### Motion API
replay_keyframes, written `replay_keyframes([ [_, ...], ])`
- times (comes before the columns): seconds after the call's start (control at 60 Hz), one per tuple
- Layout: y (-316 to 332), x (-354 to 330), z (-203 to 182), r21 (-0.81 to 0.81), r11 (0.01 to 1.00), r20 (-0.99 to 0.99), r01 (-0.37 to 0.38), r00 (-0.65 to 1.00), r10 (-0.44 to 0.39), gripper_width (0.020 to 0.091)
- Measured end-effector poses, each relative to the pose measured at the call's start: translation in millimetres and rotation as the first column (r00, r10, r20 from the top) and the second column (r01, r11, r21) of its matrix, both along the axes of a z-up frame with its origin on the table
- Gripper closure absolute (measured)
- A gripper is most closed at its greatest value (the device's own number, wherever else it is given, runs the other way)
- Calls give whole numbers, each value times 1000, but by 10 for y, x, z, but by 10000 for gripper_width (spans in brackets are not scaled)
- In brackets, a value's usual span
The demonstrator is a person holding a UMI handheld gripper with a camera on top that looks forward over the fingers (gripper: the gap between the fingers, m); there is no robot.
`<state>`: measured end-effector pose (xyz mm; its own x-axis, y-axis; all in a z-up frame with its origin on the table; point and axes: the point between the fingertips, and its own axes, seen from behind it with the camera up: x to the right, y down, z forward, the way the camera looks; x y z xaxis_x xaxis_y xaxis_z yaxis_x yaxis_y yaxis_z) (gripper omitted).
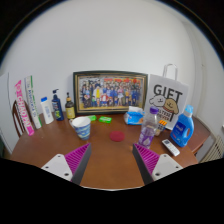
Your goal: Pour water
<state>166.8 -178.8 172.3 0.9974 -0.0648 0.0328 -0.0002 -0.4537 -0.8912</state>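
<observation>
Cup: white paper cup [81, 127] is set on the wooden table [110, 160], well ahead of the left finger; contents cannot be told.
Bottles: blue bottle [183, 127] is seen beside a clear glass [148, 134]; white bottle [47, 110] at far left.
Backdrop: framed photo [109, 91], gift bag [166, 98].
Gripper [112, 162]: fingers are spread wide, pink pads [78, 158] bare, nothing grasped or touched.

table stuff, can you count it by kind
bottles: 4 (blue one)
cups: 2 (white, clear)
picture frame: 1
gift bag: 1
total: 8
The open gripper holds nothing.
</observation>
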Motion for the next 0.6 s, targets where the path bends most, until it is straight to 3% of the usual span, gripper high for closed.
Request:
replay_keyframes([
  [0.167,494,1051,-364,56,997,1,60,998,-60,253],
  [0.367,1154,1501,-720,80,997,-23,15,1000,-13,267],
  [0.467,1408,1563,-855,87,996,-23,-4,1000,6,361],
  [0.567,1561,1613,-929,104,995,-16,2,1000,-1,582],
  [0.6,1588,1603,-911,119,993,-14,-1,1000,3,584],
])
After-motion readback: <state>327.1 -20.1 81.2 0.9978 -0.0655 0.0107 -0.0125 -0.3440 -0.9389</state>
